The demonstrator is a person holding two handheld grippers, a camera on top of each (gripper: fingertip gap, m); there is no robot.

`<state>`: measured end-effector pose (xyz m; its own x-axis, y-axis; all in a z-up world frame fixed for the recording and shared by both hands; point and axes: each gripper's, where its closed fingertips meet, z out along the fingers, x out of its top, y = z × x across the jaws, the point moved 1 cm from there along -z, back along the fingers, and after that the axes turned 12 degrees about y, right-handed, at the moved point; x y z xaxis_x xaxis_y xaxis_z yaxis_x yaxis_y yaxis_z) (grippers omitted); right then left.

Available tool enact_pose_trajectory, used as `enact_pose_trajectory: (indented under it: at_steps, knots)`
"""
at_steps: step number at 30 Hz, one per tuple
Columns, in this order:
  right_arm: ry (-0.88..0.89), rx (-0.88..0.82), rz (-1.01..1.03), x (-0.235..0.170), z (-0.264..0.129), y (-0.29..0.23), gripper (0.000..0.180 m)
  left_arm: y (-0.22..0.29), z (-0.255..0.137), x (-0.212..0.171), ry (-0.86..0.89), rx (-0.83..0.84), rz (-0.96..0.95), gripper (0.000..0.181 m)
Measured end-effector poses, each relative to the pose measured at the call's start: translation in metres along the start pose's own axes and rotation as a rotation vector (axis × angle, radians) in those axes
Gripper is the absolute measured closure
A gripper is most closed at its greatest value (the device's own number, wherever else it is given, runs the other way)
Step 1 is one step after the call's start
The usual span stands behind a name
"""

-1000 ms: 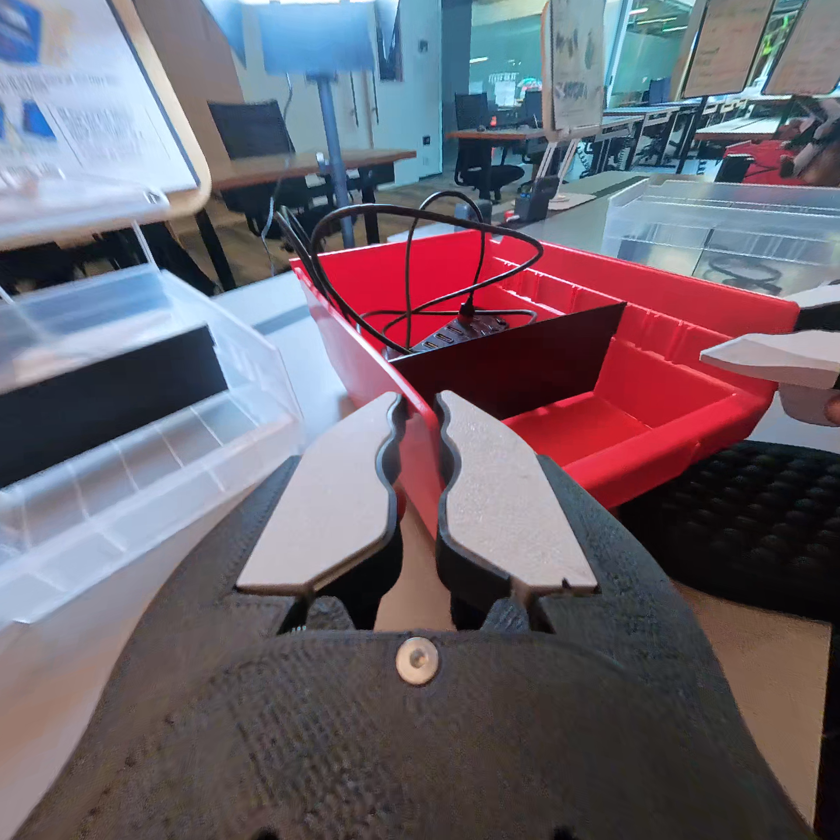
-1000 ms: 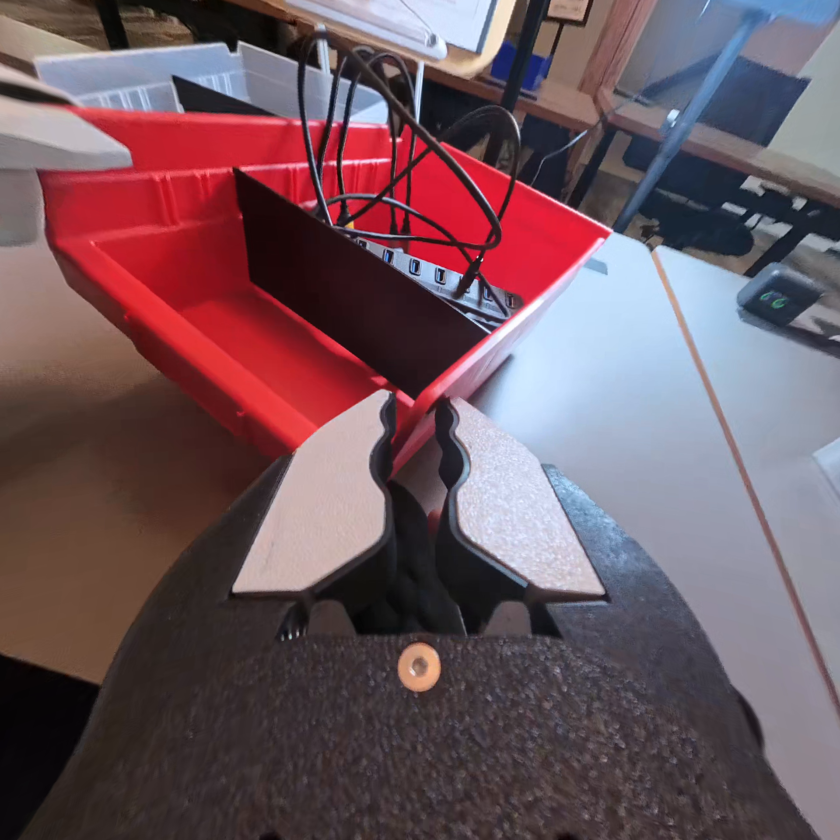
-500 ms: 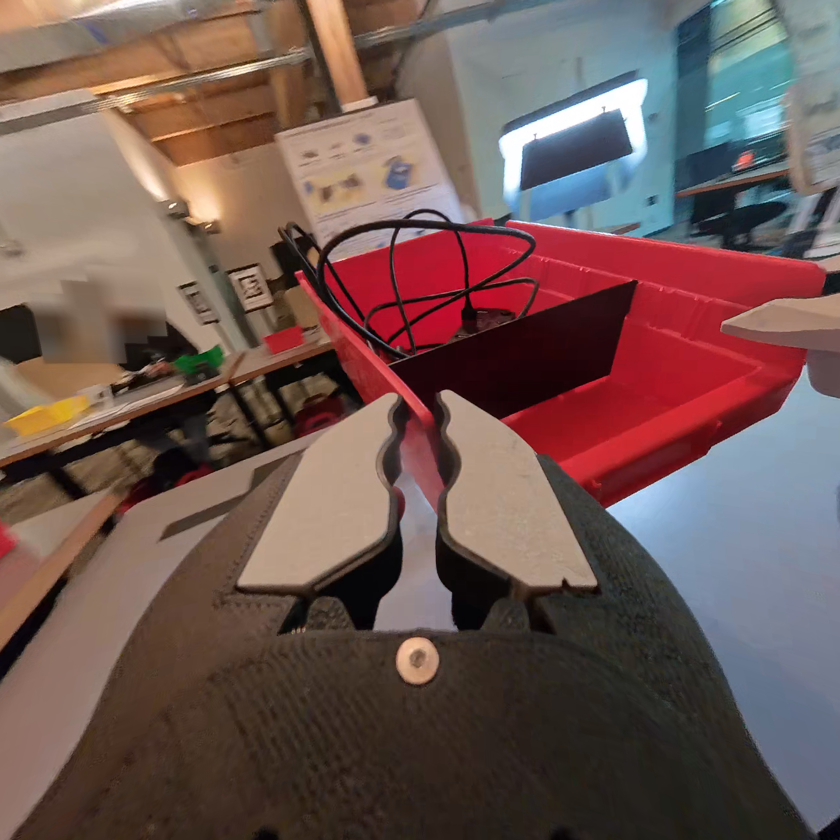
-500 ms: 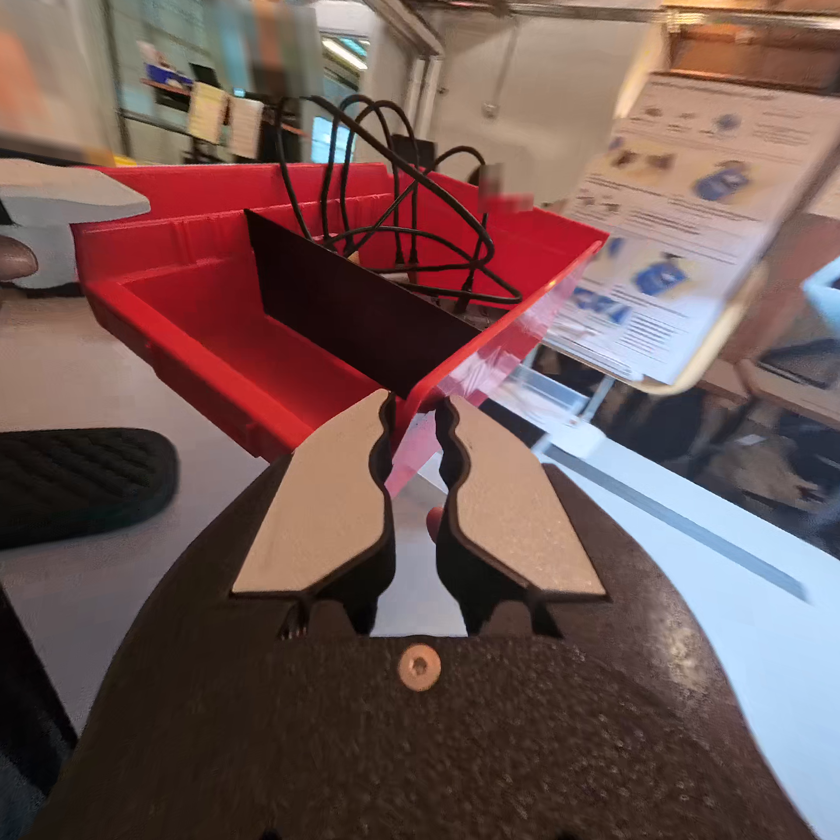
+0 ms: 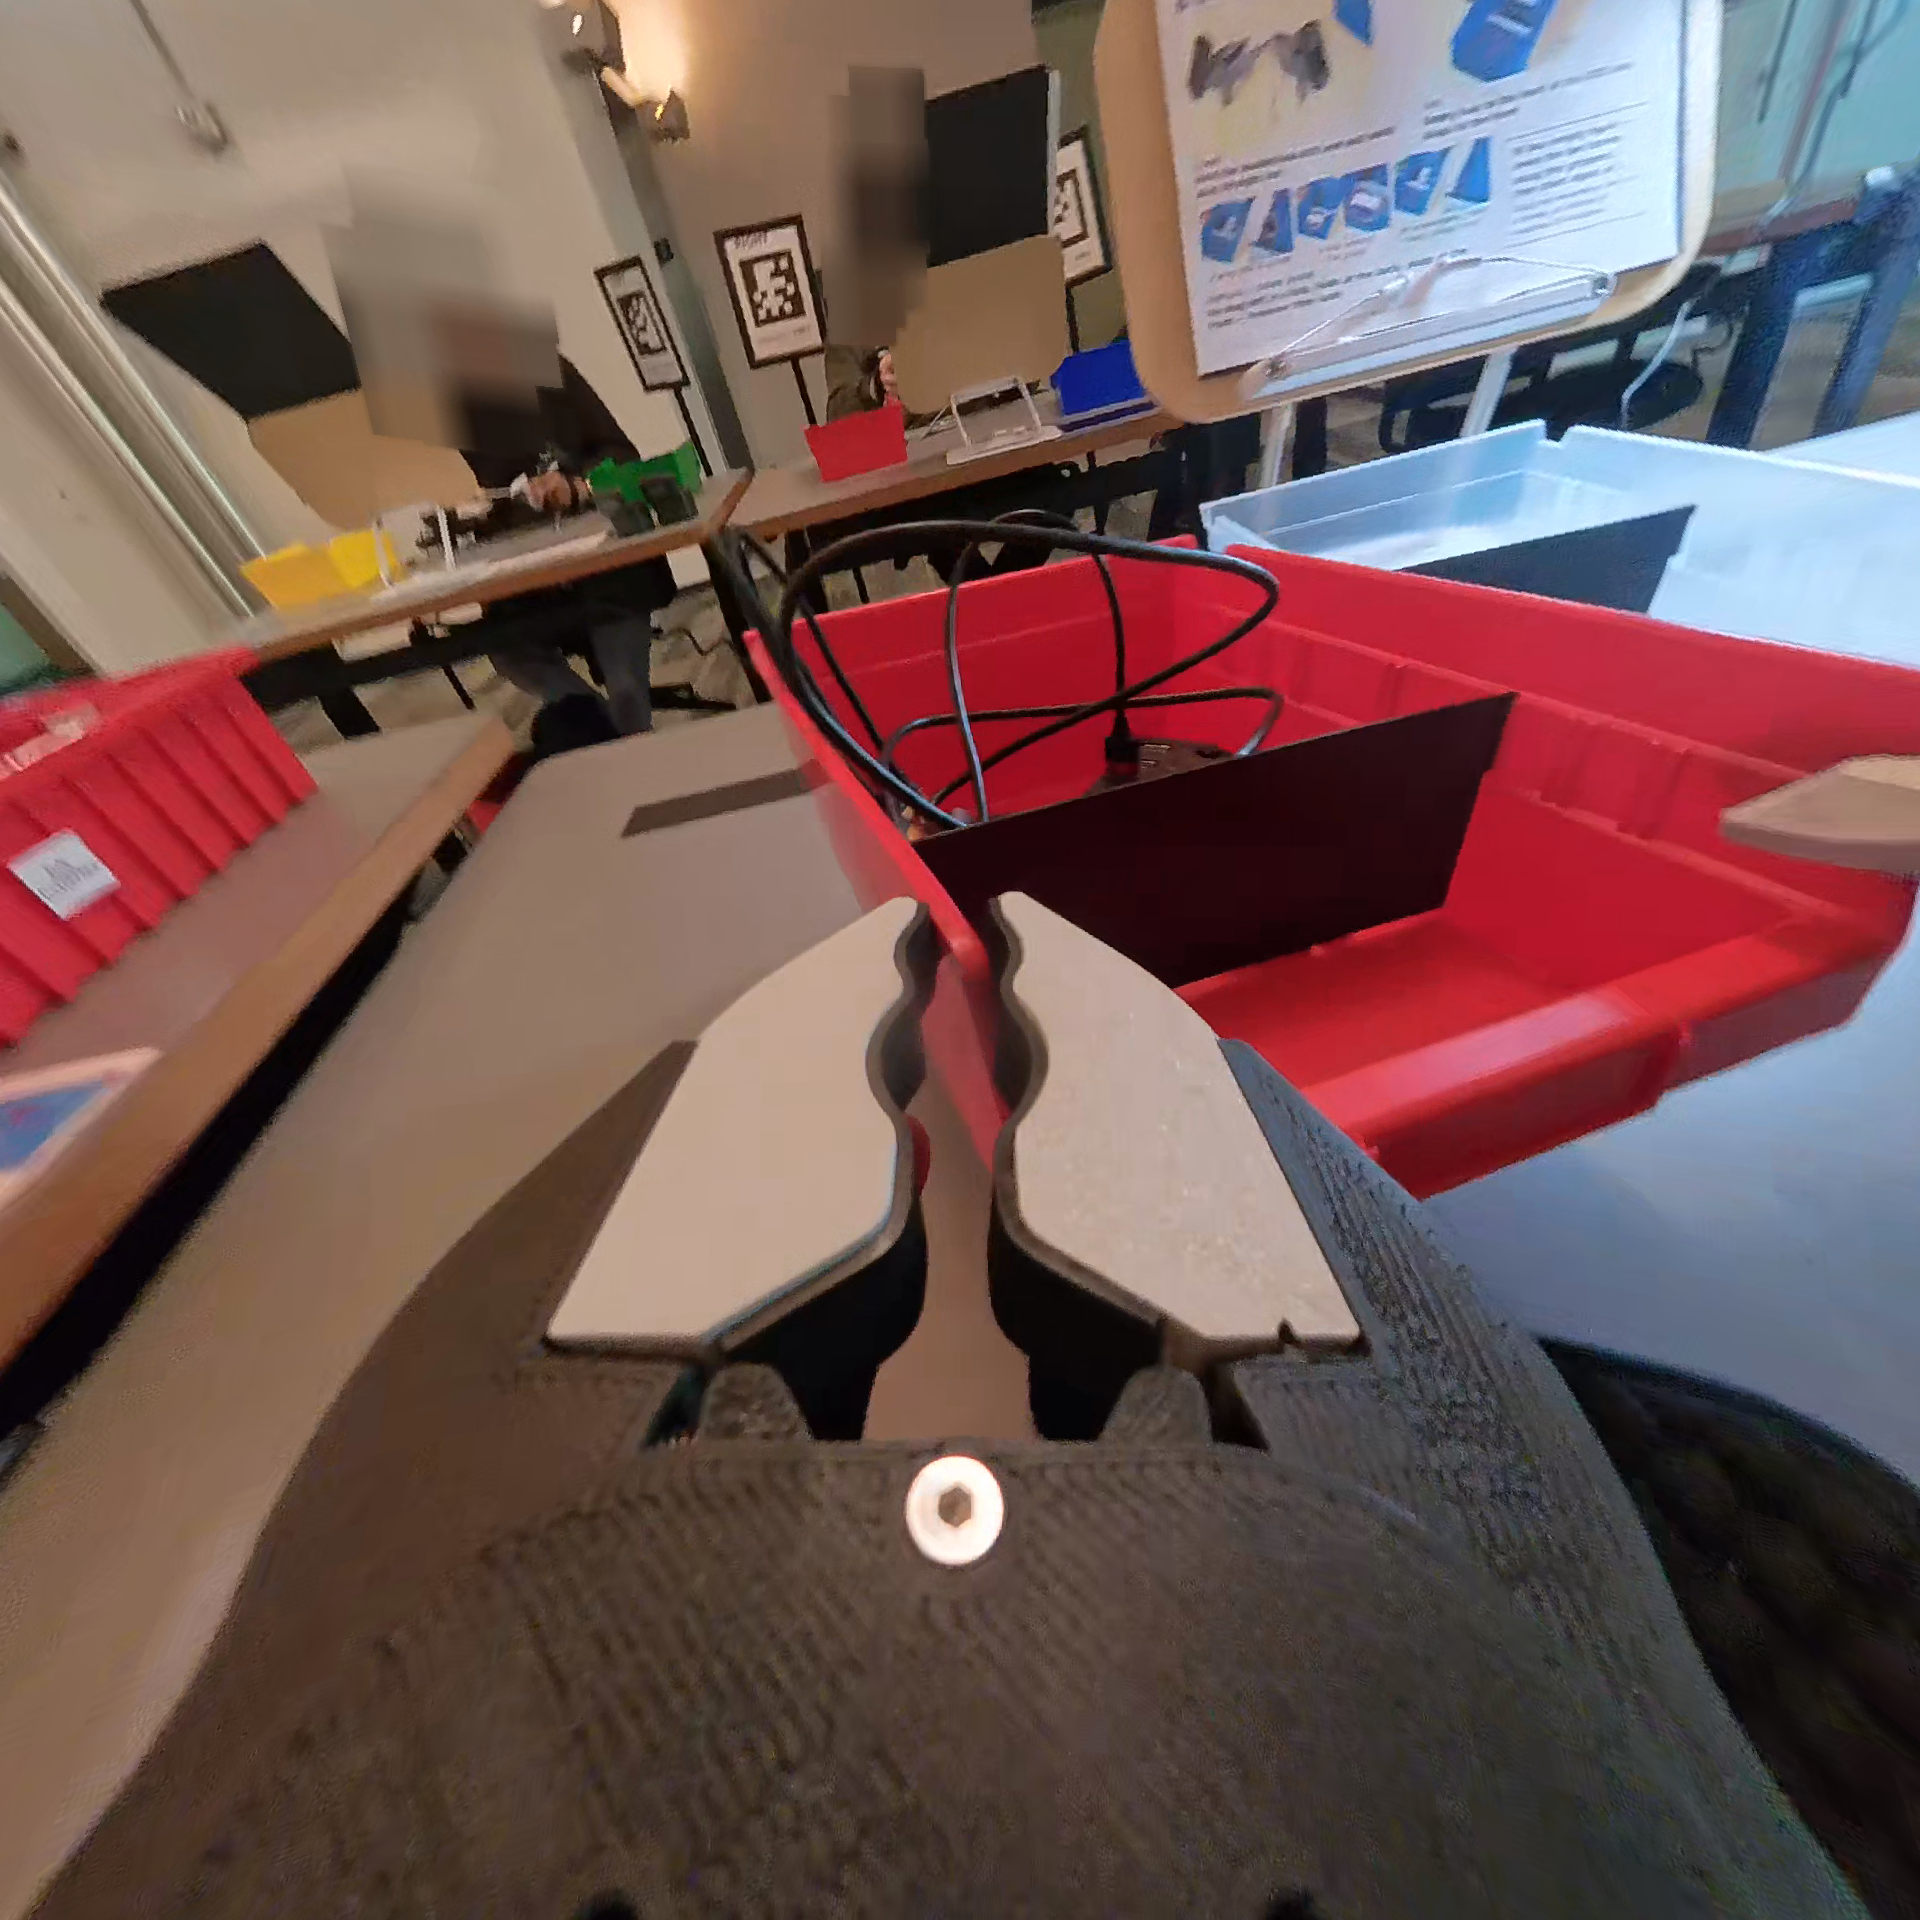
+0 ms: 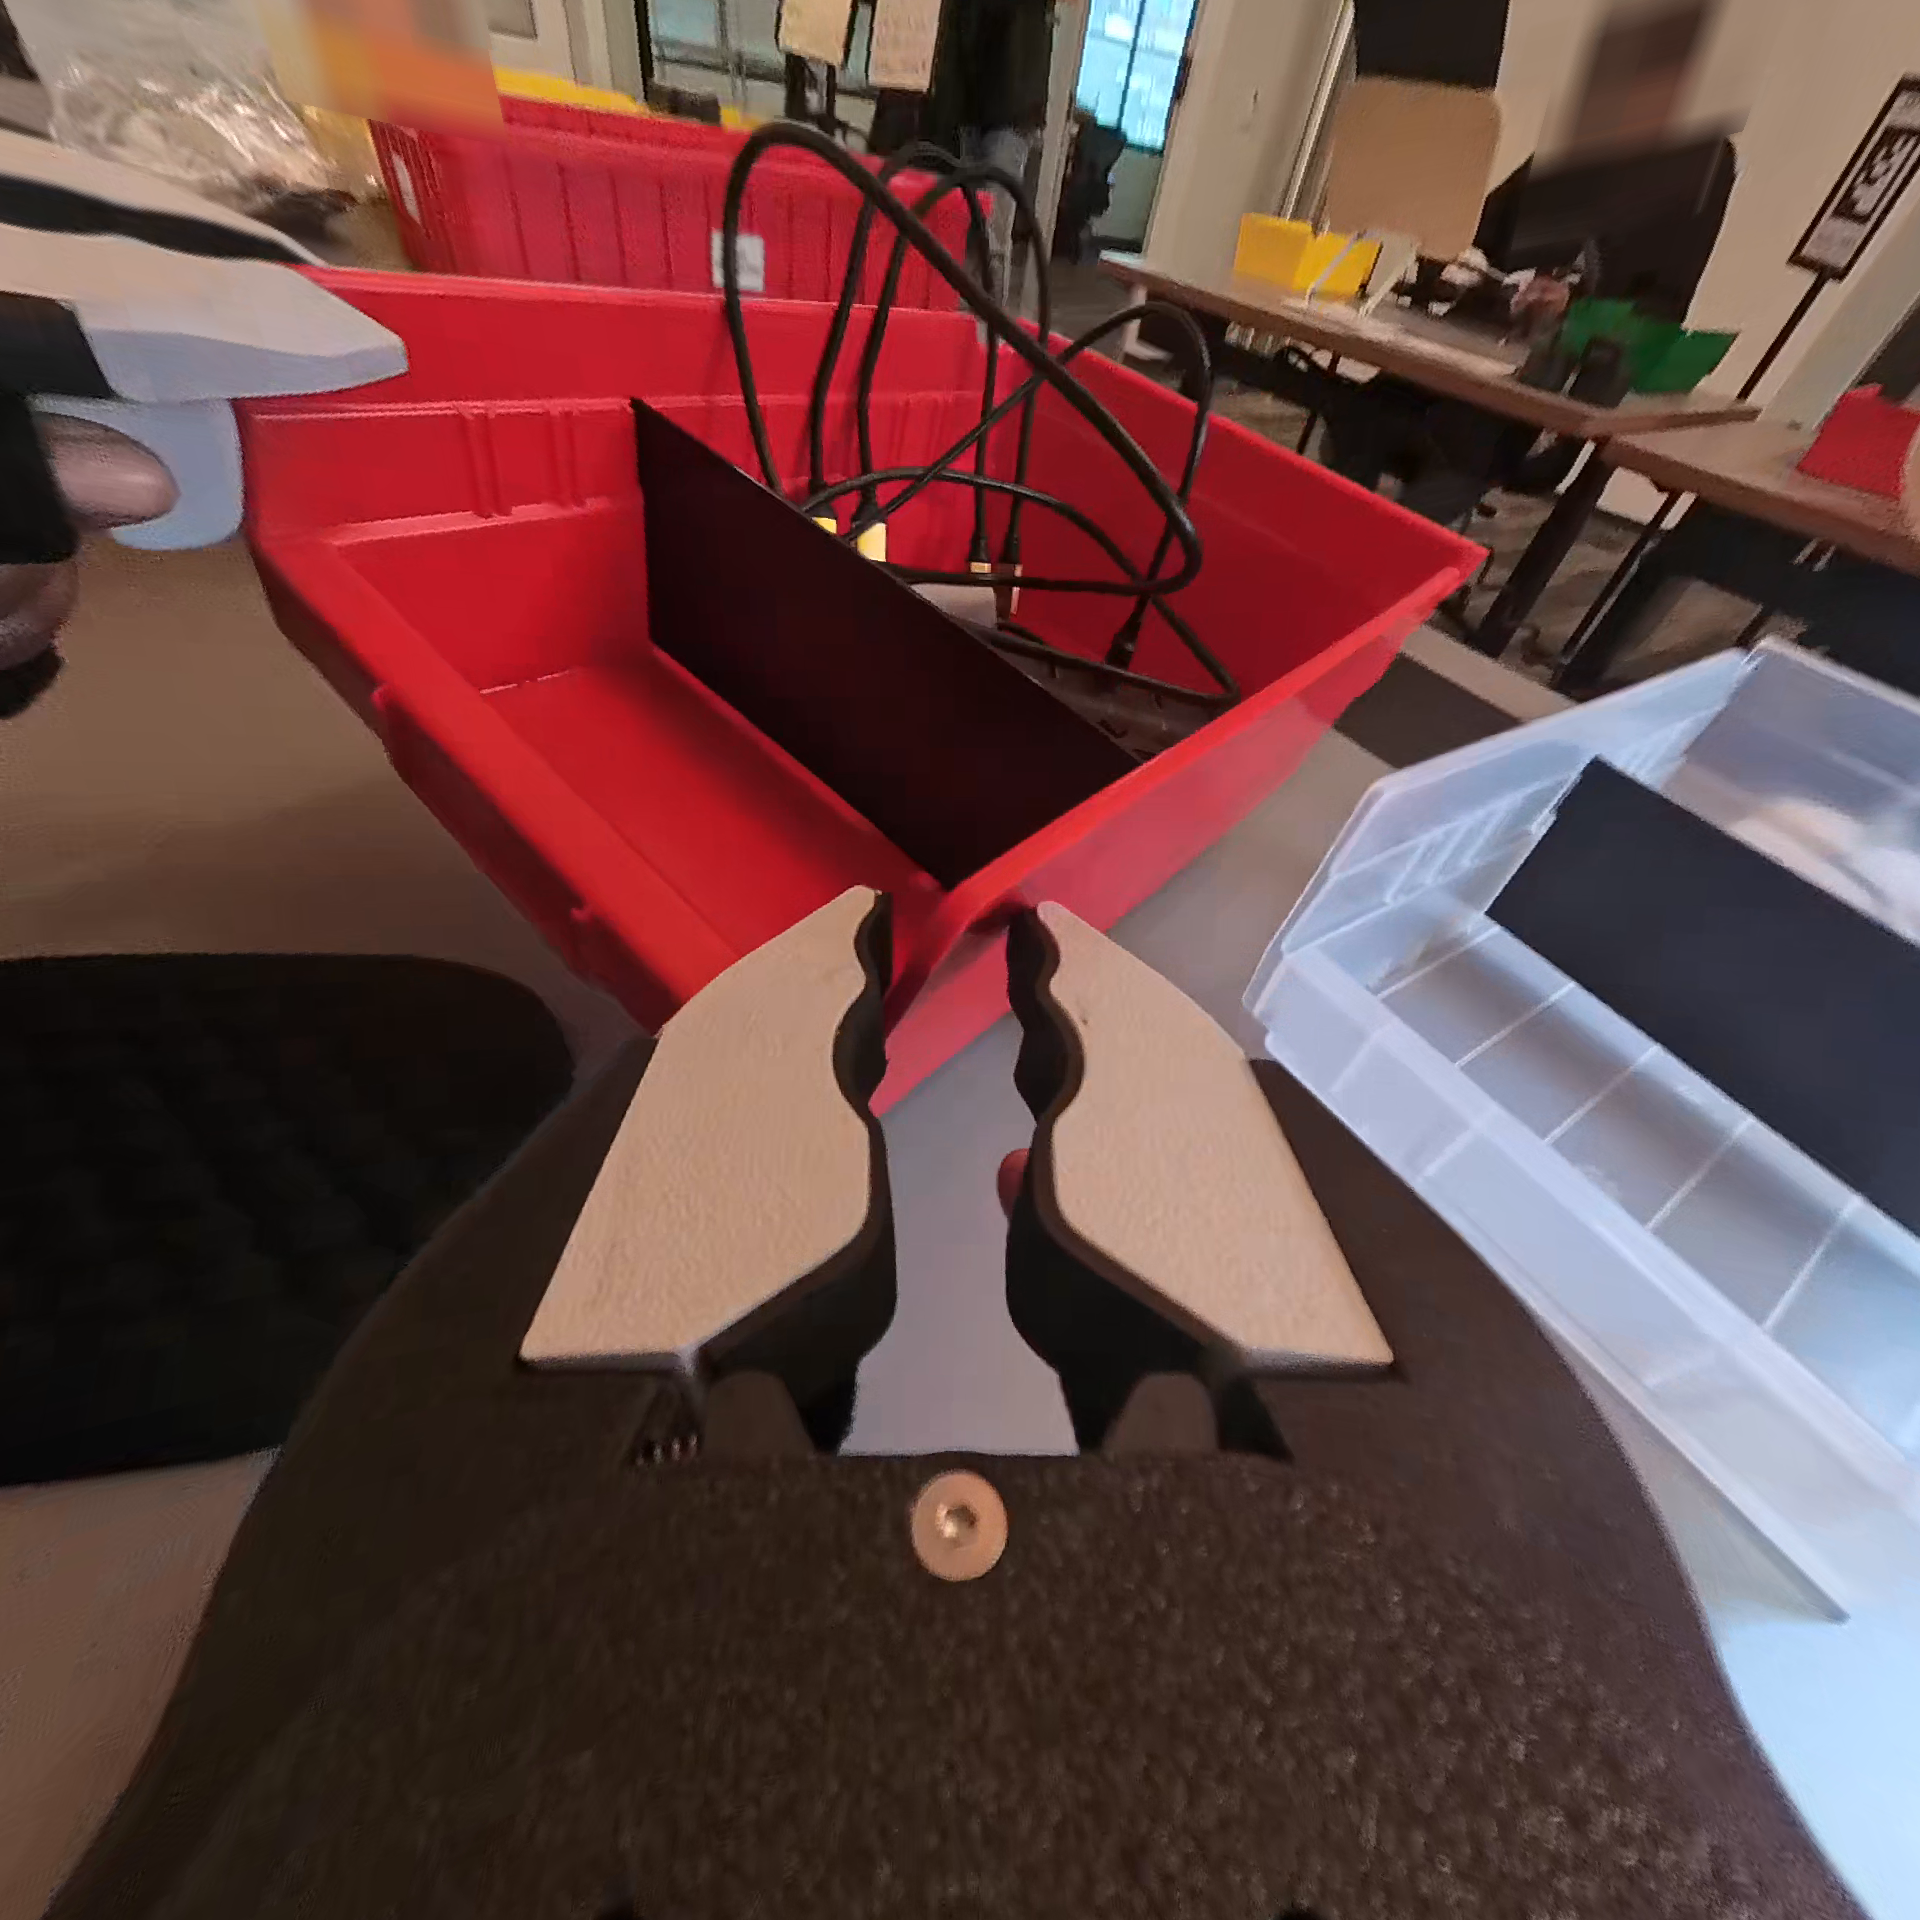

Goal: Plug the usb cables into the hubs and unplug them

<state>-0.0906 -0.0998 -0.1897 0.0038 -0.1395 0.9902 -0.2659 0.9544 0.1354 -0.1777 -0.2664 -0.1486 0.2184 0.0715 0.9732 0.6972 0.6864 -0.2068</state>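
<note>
A red bin (image 5: 1455, 1101) with a black divider (image 5: 1226, 862) holds a dark USB hub (image 5: 1153, 764) and looping black cables (image 5: 1039, 717) in its far compartment. The near compartment is bare. My left gripper (image 5: 958, 914) is shut on one side wall of the bin. In the right wrist view my right gripper (image 6: 948, 920) grips the opposite wall of the bin (image 6: 582, 810) near the divider (image 6: 862, 707). The cables (image 6: 935, 260) are plugged into the hub (image 6: 1081, 675). Each gripper's finger shows at the other view's edge (image 5: 1829, 821) (image 6: 208, 332).
A clear plastic bin (image 6: 1558, 1091) with a black divider lies right of the red bin; it also shows beyond it (image 5: 1455, 509). A black ribbed mat (image 6: 208, 1195) lies on the grey table. A poster board (image 5: 1403, 177), red crates (image 5: 125, 831) and seated people stand around. There is about 20 cm between the tips of the two grippers.
The red bin, held in both grippers, has swung round with them; the background has shifted a lot. The clear bin is now on the right of the red bin.
</note>
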Motion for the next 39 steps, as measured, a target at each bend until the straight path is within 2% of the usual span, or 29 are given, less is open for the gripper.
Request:
enact_pose_trajectory:
  at_steps: [2,4,7,10,12,13,14,15,17,19,22,25,27,28,33,39]
  knots:
    - [-0.044,0.014,0.024,-0.012,-0.001,0.002,0.150,0.001,0.013,-0.019,-0.031,0.042,-0.076,0.175]
    - [-0.067,0.069,0.022,-0.015,-0.008,-0.003,0.142,-0.001,0.020,-0.032,-0.093,0.076,-0.045,0.175]
    - [-0.126,0.134,-0.045,-0.011,-0.021,-0.001,0.119,-0.008,0.029,-0.044,-0.142,0.095,-0.068,0.175]
    - [-0.152,0.242,0.030,-0.001,-0.039,0.010,0.113,-0.020,0.035,-0.059,-0.195,0.134,-0.068,0.174]
    - [-0.168,0.234,0.081,0.003,-0.051,0.032,0.110,-0.023,0.039,-0.069,-0.240,0.113,-0.085,0.173]
    - [-0.185,0.197,0.061,0.002,-0.056,0.047,0.110,-0.019,0.040,-0.073,-0.286,0.060,-0.058,0.168]
    - [-0.214,0.151,0.023,-0.002,-0.060,0.064,0.110,-0.014,0.040,-0.072,-0.308,-0.003,-0.019,0.144]
    - [-0.256,0.106,-0.024,-0.008,-0.063,0.080,0.109,-0.018,0.040,-0.061,-0.274,0.003,0.026,0.124]
    - [-0.360,0.052,-0.124,-0.025,-0.066,0.108,0.107,-0.009,0.039,-0.028,-0.159,-0.066,0.148,0.120]
    - [-0.466,0.048,-0.206,-0.043,-0.060,0.129,0.107,0.030,0.036,-0.015,-0.163,-0.307,0.233,0.120]
    - [-0.618,0.111,-0.359,-0.069,-0.036,0.148,0.103,0.085,0.025,-0.035,-0.334,-0.642,0.322,0.111]
    - [-0.760,0.169,-0.513,-0.097,-0.012,0.160,0.106,0.110,0.018,-0.073,-0.533,-0.840,0.464,0.103]
    - [-0.823,0.215,-0.555,-0.115,-0.009,0.163,0.139,0.114,0.019,-0.092,-0.618,-0.899,0.549,0.104]
    - [-0.812,0.240,-0.580,-0.116,-0.010,0.163,0.142,0.114,0.021,-0.098,-0.646,-0.918,0.577,0.110]
    - [-0.818,0.241,-0.659,-0.110,-0.055,0.156,0.149,0.121,0.020,-0.112,-0.682,-1.078,0.624,0.142]
    - [-0.748,0.144,-0.616,-0.101,-0.136,0.156,0.148,0.133,0.048,-0.111,-0.578,-1.039,0.699,0.152]
